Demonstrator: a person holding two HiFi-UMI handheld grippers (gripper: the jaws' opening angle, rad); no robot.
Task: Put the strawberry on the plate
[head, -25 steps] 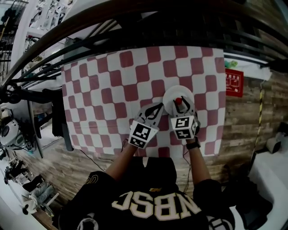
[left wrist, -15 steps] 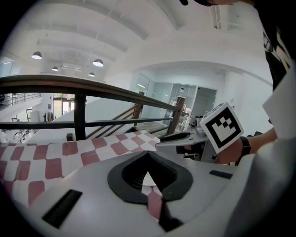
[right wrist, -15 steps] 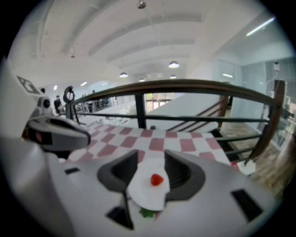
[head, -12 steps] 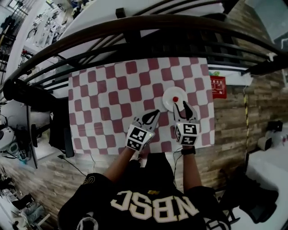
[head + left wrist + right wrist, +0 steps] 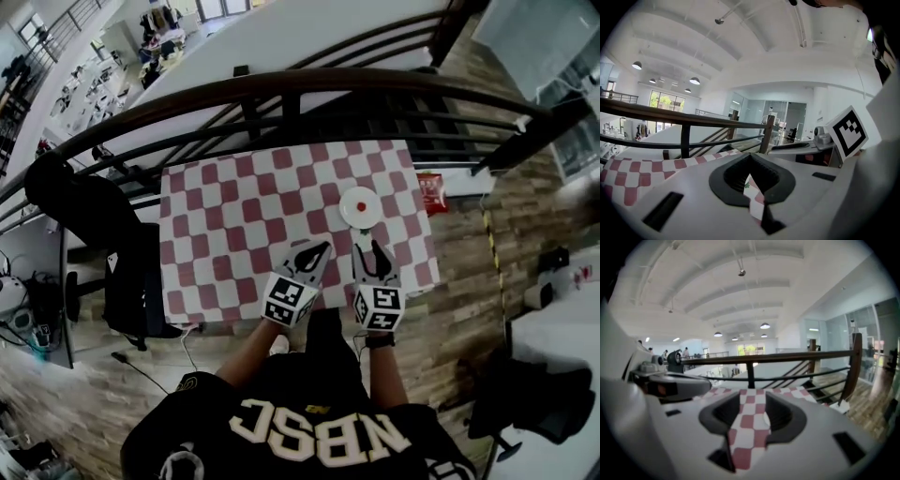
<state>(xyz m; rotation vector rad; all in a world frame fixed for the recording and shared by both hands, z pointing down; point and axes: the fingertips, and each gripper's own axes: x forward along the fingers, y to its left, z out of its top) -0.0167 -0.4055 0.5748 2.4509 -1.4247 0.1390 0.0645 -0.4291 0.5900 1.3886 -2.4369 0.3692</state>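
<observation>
Strawberry on the plate, both of your grippers empty and clear of it

Head view: the strawberry sits in the middle of the white plate, which rests on the right part of the red-and-white checked cloth. Your right gripper hangs just on your side of the plate without touching it, and your left gripper is beside it to the left, angled toward the plate. Left gripper view: your left gripper has its jaws together at the tips, with only a thin sliver of cloth showing behind them and nothing in their hold. Right gripper view: your right gripper has its jaws wide apart with only checked cloth in the gap, and the dark railing runs across beyond the cloth
</observation>
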